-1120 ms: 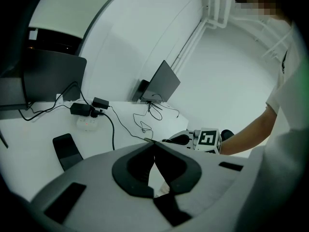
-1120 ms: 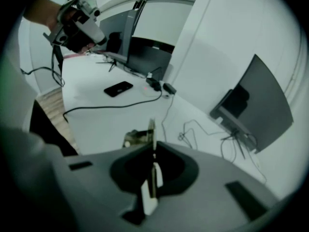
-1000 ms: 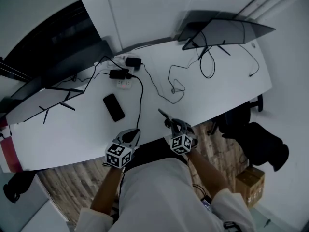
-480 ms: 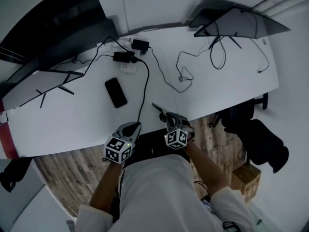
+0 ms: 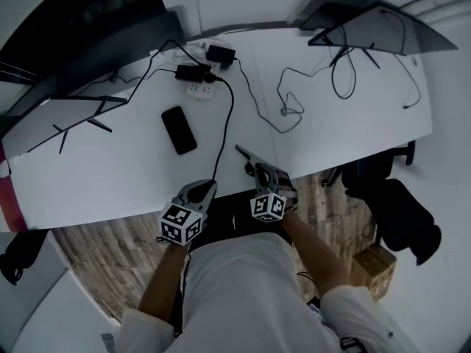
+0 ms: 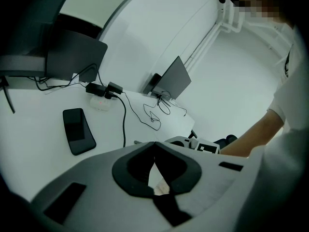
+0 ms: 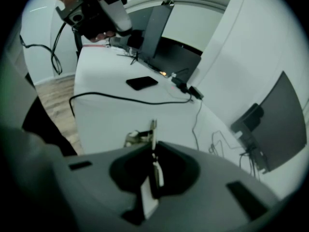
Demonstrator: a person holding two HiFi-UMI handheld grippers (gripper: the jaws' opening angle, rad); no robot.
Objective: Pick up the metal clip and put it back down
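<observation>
Clip [image 7: 153, 128] sits in the right tongs [image 7: 152, 145], whose jaws are closed on it; a thin metal strip of it sticks out past the tips, with a bent part just to its left; in the head view it juts from the tongs over the near edge of the white tabletop [image 5: 110, 175]; whether it touches the surface I cannot tell. Left tongs [image 6: 154, 143] have their jaws closed tip to tip with nothing between them; they hang at the same near edge, beside the right tongs and apart from them. Each tongs is held by a bare forearm and carries its marker cube toward the person.

On the tabletop a dark phone [image 5: 179, 129] lies flat beyond the left tongs; farther back sits a white power strip [image 5: 199, 90] with black adapters plugged in beside it; a black cable [image 5: 232, 116] curves from there down to the near edge, ending close to the left tongs; a thinner cable [image 5: 288, 109] loops across the right half. Dark monitors stand at the back left [image 5: 96, 57] and back right [image 5: 375, 31]. Wood floor [image 5: 110, 248] shows below the edge.
</observation>
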